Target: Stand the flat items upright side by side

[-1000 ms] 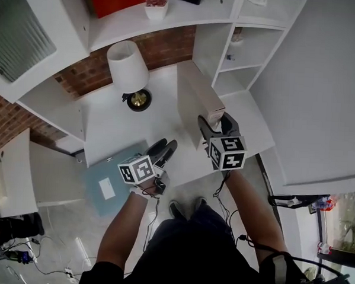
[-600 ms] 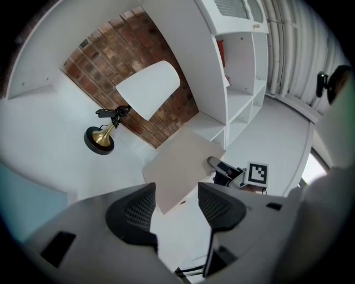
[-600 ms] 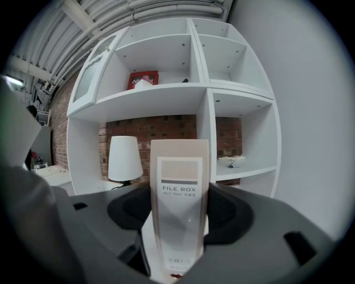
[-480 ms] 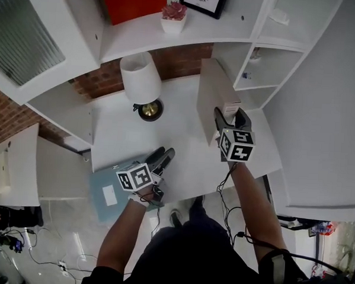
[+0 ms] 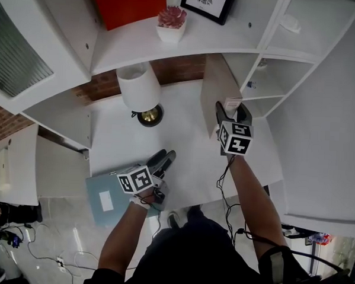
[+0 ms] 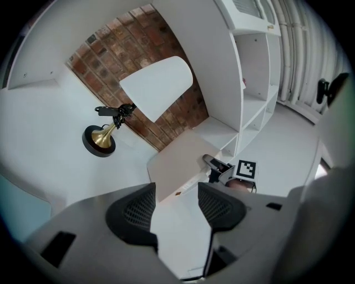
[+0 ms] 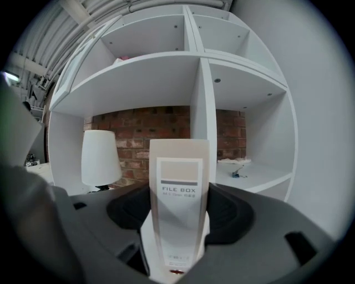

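My right gripper [image 5: 230,113] had its fingers clamped on the file box [image 5: 215,86], standing upright on the counter [image 5: 183,150]. The left gripper [image 5: 163,157] gaped empty. Next, I judged: release, then fetch the flat blue folder [image 5: 106,197].

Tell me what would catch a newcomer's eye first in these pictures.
A beige file box stands upright on the white desk, its spine clamped by the right gripper. A white lamp with a brass base stands further left by the brick wall. A blue folder lies flat at the desk's near left corner beside the open left gripper.
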The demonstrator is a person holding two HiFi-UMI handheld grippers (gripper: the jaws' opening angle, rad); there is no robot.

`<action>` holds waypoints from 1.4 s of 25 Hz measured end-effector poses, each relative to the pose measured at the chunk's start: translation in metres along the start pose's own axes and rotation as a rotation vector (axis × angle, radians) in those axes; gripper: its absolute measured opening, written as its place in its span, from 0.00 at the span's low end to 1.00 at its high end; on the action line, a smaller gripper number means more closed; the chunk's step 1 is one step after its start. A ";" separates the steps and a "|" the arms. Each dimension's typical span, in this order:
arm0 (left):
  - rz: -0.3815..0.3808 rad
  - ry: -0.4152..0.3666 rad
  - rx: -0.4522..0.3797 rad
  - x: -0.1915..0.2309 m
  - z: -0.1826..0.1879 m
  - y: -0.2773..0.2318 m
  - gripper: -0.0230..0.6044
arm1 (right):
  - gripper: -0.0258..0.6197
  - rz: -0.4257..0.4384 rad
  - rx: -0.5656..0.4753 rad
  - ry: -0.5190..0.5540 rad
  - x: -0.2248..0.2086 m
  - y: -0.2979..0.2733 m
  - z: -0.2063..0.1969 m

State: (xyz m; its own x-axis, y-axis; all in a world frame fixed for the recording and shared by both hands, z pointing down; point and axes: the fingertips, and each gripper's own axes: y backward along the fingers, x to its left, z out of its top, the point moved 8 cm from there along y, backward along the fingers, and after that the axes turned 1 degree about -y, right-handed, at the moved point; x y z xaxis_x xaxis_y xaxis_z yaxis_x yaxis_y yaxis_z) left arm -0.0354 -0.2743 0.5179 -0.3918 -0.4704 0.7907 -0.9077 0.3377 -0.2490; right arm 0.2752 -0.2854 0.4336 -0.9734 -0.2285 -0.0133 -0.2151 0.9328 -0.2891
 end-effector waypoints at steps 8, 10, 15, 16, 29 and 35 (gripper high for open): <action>-0.006 0.011 -0.018 -0.001 0.007 -0.014 0.41 | 0.49 -0.080 0.096 0.031 -0.004 -0.025 -0.003; 0.000 0.026 -0.016 0.002 0.007 -0.014 0.41 | 0.50 -0.121 0.096 0.050 -0.001 -0.026 -0.004; 0.027 0.049 -0.012 0.006 0.004 -0.011 0.41 | 0.66 -0.178 0.079 0.014 0.002 -0.022 -0.002; 0.030 0.050 -0.011 0.007 0.004 -0.011 0.41 | 0.66 -0.174 0.072 0.019 0.004 -0.019 -0.001; 0.024 0.067 -0.009 0.005 0.005 -0.016 0.41 | 0.33 -0.160 0.067 0.037 0.010 -0.017 -0.003; 0.037 0.072 -0.012 0.006 0.002 -0.009 0.41 | 0.33 -0.160 0.065 0.051 0.009 -0.016 0.000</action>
State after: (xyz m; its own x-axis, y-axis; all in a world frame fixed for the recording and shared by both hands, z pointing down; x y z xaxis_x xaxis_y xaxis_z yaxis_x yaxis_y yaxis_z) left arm -0.0294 -0.2815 0.5239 -0.4131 -0.3979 0.8191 -0.8908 0.3635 -0.2727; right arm 0.2700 -0.3025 0.4383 -0.9304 -0.3564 0.0855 -0.3632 0.8655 -0.3449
